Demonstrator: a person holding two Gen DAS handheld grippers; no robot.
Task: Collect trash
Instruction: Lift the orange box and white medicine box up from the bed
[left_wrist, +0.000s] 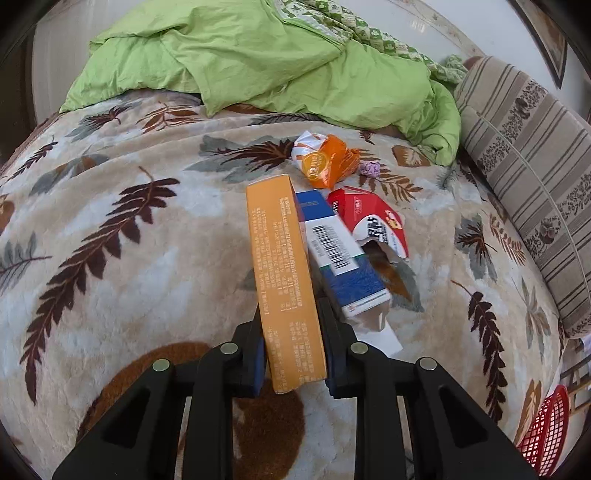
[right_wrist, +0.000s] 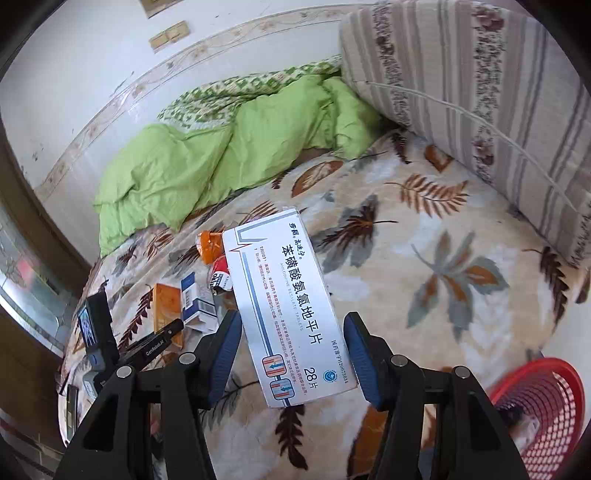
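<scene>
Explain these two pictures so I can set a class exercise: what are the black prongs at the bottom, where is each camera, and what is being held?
Each picture comes from a camera on a hand-held two-finger gripper, looking along its fingers; a person carries one in each hand. The left gripper is shut on an orange box. The right gripper holds a white tablet box. Lying on the leaf-patterned blanket are a blue box, a torn red packet and an orange wrapper. A red basket stands beside the bed.

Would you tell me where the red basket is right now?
The red basket sits at the lower right of the right wrist view, off the edge of the leaf-patterned blanket; the left wrist view also shows it at lower right.
</scene>
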